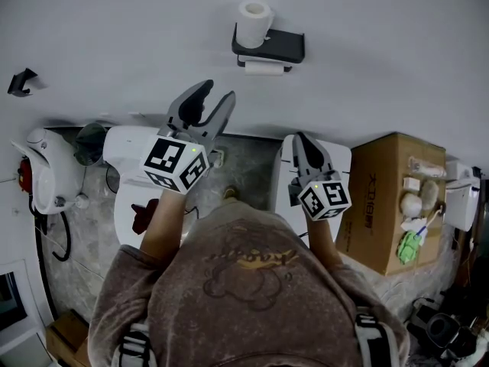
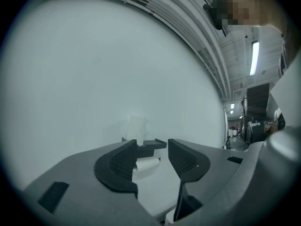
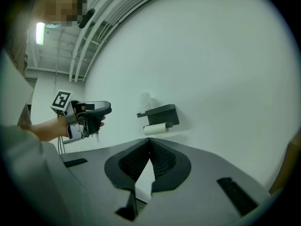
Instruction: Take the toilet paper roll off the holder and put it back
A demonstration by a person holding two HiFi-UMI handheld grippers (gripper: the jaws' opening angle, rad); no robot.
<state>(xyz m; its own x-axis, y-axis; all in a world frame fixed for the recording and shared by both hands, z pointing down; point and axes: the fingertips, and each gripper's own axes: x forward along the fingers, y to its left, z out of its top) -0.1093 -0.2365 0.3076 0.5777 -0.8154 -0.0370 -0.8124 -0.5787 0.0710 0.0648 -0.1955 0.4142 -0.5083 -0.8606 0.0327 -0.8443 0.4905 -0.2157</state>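
Holder (image 2: 157,144) half hidden behind left tongs (image 2: 151,150), parted and empty, right tongs (image 3: 149,141) closed, empty

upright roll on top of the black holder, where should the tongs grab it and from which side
Grip the upright roll across its curved sides, about mid-height, coming in level from the front. It stands on end at the left end of the holder shelf, with the wall behind it, so probably only its front and sides are free.

At centre-left, the left gripper (image 1: 217,92) holds its jaws apart, empty. At centre-right, the right gripper (image 1: 301,139) has its jaws pressed together.
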